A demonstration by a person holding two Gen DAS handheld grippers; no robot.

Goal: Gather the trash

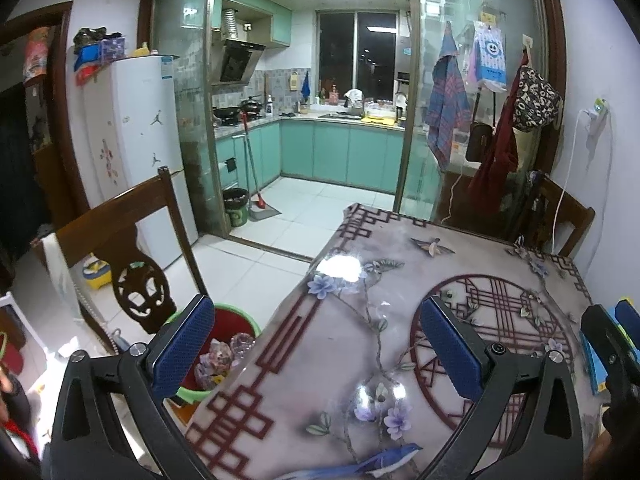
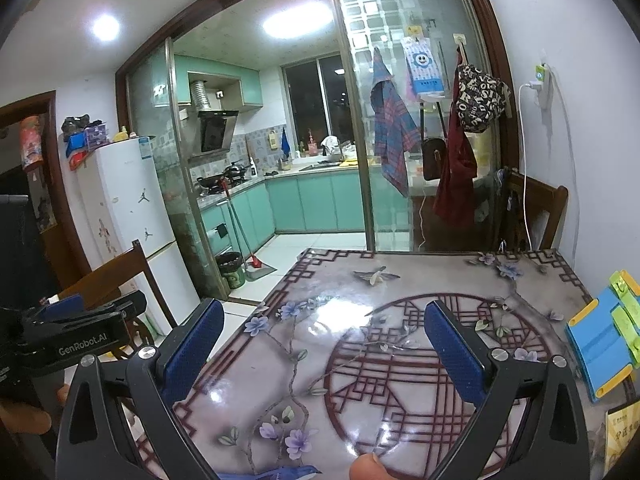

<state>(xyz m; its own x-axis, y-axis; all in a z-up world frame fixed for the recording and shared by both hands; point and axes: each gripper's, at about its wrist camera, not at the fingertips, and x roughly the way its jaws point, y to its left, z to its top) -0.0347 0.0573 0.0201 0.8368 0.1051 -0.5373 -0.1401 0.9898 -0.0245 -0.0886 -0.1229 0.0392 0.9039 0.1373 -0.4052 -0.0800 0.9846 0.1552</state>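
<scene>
A green bin with a red liner (image 1: 236, 322) stands on the floor by the table's left edge, with crumpled wrappers (image 1: 218, 360) inside it. My left gripper (image 1: 316, 344) is open and empty, held over the table's left part with its left finger above the bin. My right gripper (image 2: 324, 344) is open and empty above the middle of the table (image 2: 360, 360). The left gripper also shows at the left edge of the right wrist view (image 2: 80, 320). The right gripper shows at the right edge of the left wrist view (image 1: 612, 340).
A wooden chair (image 1: 132, 248) stands left of the table, behind the bin. A blue and yellow stand (image 2: 604, 344) and a yellow card (image 2: 622, 436) lie at the table's right edge. Another chair (image 2: 536, 216) is at the far right. A fridge (image 1: 136, 140) stands behind.
</scene>
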